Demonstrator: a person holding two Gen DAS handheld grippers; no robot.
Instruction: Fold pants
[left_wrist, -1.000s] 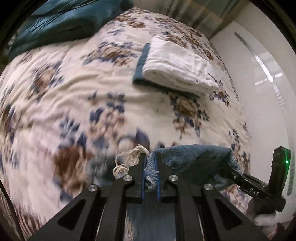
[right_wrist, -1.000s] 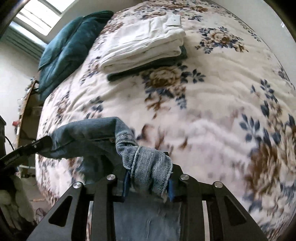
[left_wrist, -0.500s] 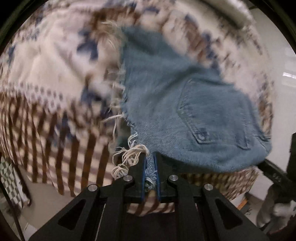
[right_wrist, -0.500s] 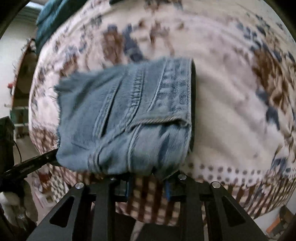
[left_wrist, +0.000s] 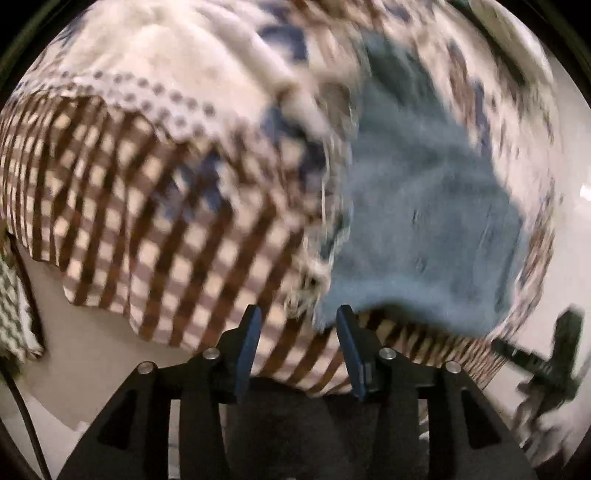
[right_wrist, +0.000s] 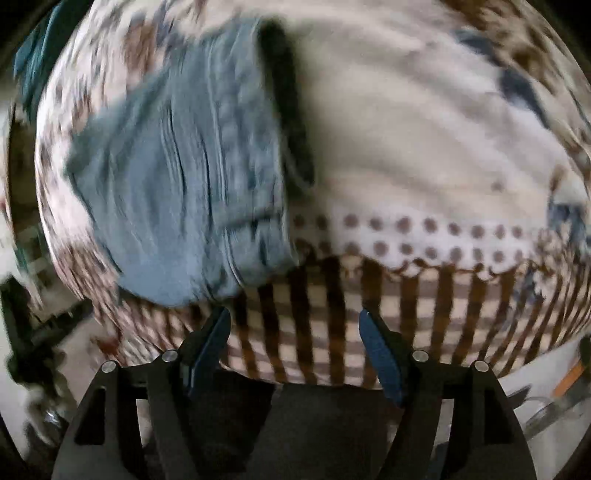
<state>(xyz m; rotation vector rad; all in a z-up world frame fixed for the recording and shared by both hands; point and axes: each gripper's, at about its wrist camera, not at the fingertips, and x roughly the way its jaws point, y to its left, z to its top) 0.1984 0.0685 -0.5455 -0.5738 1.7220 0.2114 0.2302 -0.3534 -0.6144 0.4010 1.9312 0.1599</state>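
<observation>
Folded blue denim pants (left_wrist: 424, 206) lie flat on the floral bedspread near the bed's front edge, frayed white hem threads (left_wrist: 310, 280) at their left side. They also show in the right wrist view (right_wrist: 184, 184), waistband to the right. My left gripper (left_wrist: 295, 317) is open and empty, just in front of the pants' near left corner. My right gripper (right_wrist: 293, 321) is open and empty, just below the pants' near right corner. Both views are motion-blurred.
The bedspread (left_wrist: 166, 92) hangs over the bed edge with a brown checked border (right_wrist: 406, 314) and a dotted band. The other gripper (left_wrist: 546, 362) shows at the left wrist view's lower right. Pale floor (left_wrist: 92, 362) lies below the bed edge.
Both grippers have opened and let go of the pants, which now lie on the bed. Both have drawn back slightly toward the bed's edge.
</observation>
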